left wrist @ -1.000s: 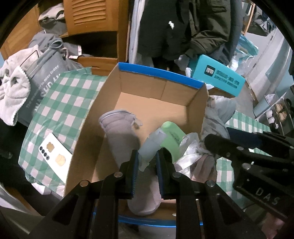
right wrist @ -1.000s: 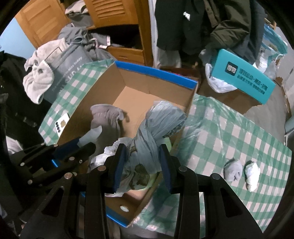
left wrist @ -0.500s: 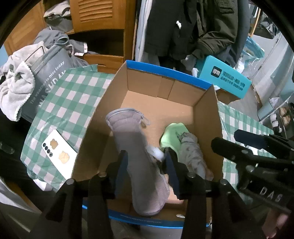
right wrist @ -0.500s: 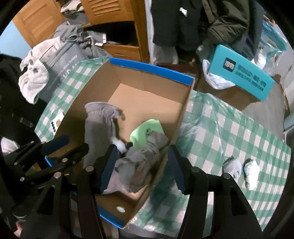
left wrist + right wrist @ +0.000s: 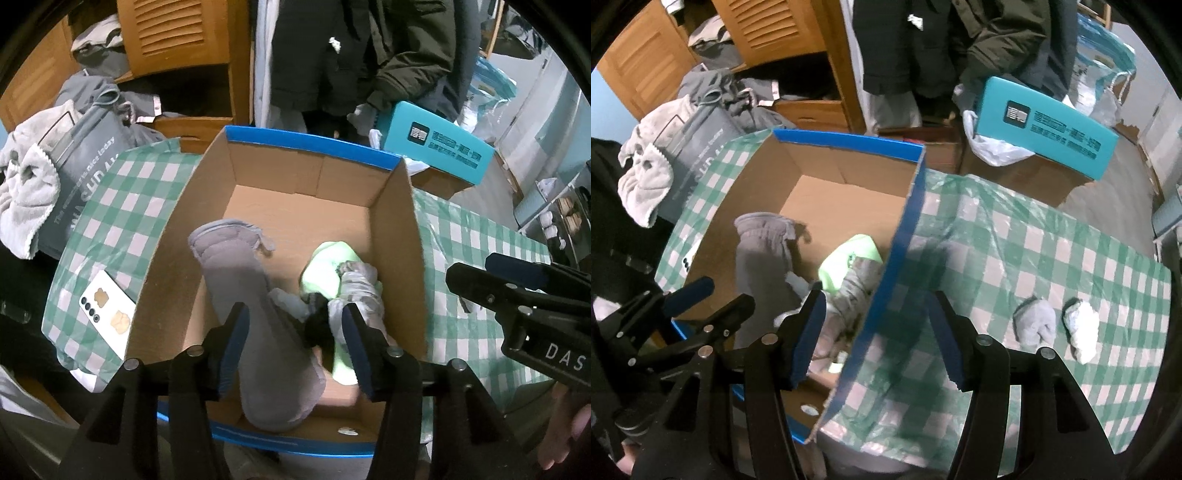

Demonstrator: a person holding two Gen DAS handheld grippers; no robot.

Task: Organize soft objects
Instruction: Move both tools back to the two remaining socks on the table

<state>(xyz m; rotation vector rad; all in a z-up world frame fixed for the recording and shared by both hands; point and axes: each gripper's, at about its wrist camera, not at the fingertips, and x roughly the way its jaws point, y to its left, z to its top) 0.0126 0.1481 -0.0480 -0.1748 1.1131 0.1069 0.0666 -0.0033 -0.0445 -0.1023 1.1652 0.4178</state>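
my left gripper (image 5: 293,338) hangs released over the open brown cardboard box with blue-taped rim (image 5: 310,142), its blue-padded jaws spread wide and holding nothing. inside the box, a long grey padded cloth piece (image 5: 255,306) lies lengthwise from 12 toward 6 o'clock, left of a light green soft item (image 5: 325,264) and a crumpled pale grey garment (image 5: 360,291) that rests on the green one, toward the box's 3 o'clock wall. my right gripper (image 5: 879,339) is likewise released and empty, its jaws straddling the box's right wall, one finger over the inside and one over the green-and-white checked tablecloth (image 5: 1034,243). on that cloth, at about 4 o'clock in the right wrist view, a small grey sock bundle (image 5: 1036,325) and a small white sock bundle (image 5: 1080,326) sit just beside each other, well apart from the box. a white phone (image 5: 107,312) lies on the cloth at the box's 9 o'clock side. a teal printed carton (image 5: 1045,127) stands at 1 o'clock beyond the table.
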